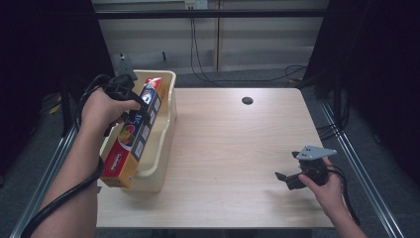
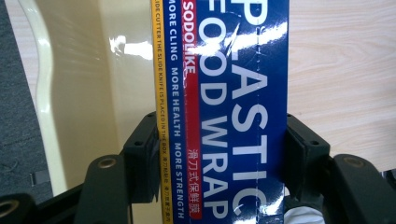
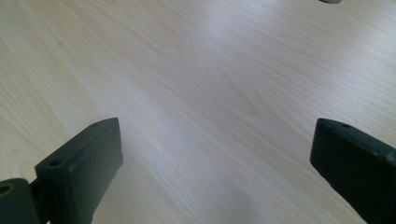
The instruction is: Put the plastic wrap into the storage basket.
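The left hand-held gripper [image 1: 132, 106] clamps a plastic wrap box [image 1: 133, 134] lying across the cream bin [image 1: 166, 124]. The right hand-held gripper [image 1: 287, 171] hangs wide open above the bare surface [image 1: 233, 148].

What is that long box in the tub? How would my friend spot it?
Look at the left side of the wooden table, where a cream tub sits. Lying slanted in the tub is a long box, pinched by the left tool. It is glossy blue, red and yellow, with "PLASTIC FOOD WRAP" in big white letters.
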A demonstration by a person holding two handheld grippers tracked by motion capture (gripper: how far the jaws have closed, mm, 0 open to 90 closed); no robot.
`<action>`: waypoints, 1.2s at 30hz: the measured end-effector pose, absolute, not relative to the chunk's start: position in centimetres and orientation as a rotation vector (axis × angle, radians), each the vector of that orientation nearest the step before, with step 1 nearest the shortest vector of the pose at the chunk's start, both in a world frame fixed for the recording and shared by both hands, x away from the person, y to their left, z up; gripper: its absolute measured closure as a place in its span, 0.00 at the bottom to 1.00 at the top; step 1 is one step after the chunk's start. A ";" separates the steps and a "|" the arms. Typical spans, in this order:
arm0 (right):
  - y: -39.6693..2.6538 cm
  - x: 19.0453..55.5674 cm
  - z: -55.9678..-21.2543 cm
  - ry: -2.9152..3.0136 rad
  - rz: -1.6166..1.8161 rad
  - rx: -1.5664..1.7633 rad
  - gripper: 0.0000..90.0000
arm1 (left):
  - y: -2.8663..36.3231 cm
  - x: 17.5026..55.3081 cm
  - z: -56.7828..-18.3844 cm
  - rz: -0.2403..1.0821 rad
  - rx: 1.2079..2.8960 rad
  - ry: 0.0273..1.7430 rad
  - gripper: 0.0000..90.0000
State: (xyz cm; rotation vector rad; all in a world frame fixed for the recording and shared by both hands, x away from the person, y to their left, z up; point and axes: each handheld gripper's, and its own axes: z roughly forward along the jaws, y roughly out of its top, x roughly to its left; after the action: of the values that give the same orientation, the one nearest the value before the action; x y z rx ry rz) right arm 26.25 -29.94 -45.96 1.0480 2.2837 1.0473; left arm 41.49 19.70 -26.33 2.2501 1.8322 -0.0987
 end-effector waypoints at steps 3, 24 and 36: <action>-29.9 26.3 -46.0 2.284 1.046 1.046 0.03 | 19.7 41.5 -26.8 -0.100 2.248 1.833 0.45; -29.9 26.2 -45.9 2.293 1.045 1.036 0.03 | 19.3 41.9 -29.4 -0.153 2.256 1.858 0.45; -29.7 26.2 -46.0 2.298 1.041 1.041 0.03 | 19.2 42.1 -30.3 -0.153 2.242 1.884 0.45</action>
State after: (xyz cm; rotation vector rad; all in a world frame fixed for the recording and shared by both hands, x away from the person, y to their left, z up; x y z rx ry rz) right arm 26.19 -29.70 -46.02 1.0409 2.2976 1.0406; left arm 42.11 19.25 -30.28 2.2417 1.8837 -0.1530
